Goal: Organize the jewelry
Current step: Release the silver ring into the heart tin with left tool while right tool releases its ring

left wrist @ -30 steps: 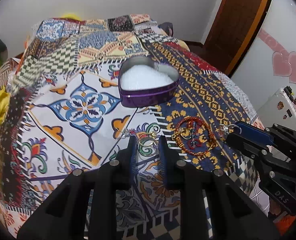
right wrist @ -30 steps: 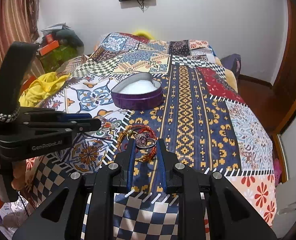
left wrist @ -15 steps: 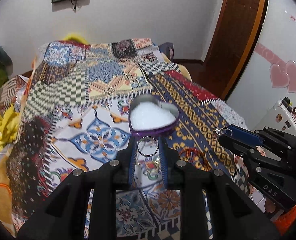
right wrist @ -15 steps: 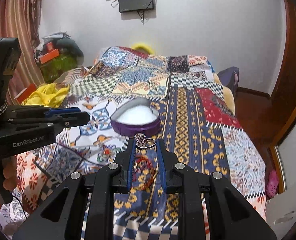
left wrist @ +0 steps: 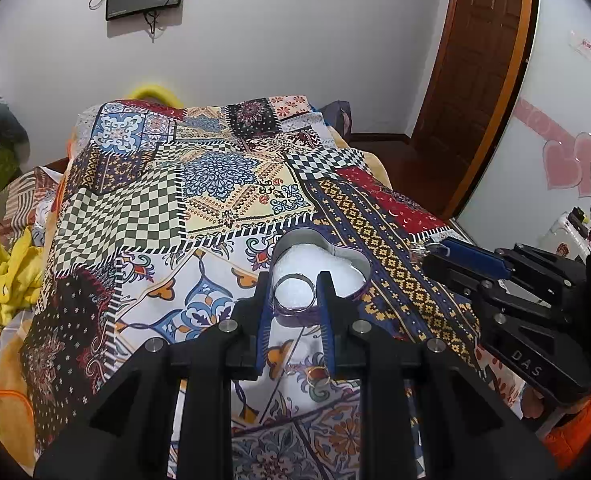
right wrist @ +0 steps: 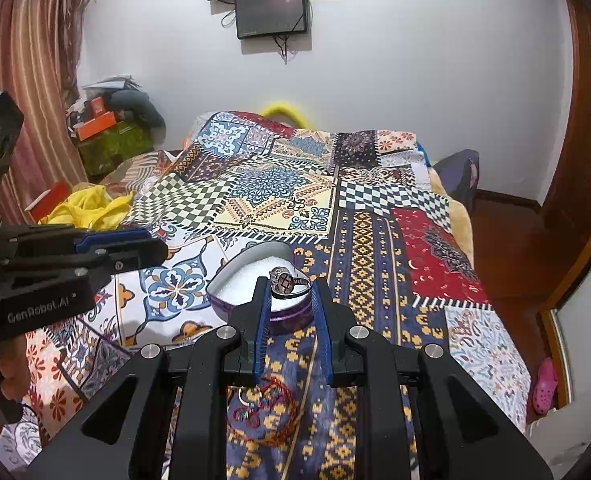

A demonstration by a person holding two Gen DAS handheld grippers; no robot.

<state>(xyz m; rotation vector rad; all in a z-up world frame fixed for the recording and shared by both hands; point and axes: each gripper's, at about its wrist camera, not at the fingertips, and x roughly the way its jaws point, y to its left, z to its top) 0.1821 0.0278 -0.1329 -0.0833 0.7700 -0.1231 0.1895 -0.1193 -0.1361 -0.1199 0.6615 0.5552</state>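
Fingers [left wrist: 264,300] pinching ring [left wrist: 295,290] above tin rim [left wrist: 359,258]

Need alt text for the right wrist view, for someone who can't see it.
The right hand-held gripper pinches an ornate silver ring in front of a purple heart-shaped box with white lining, on a patchwork bedspread. The left hand-held gripper reaches in from the left; a red bracelet lies below.

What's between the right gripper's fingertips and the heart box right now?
Right wrist view: the right gripper pinches a silver signet ring between its fingertips. The ring hangs above the purple heart-shaped box and its white filling; nothing else lies between them.
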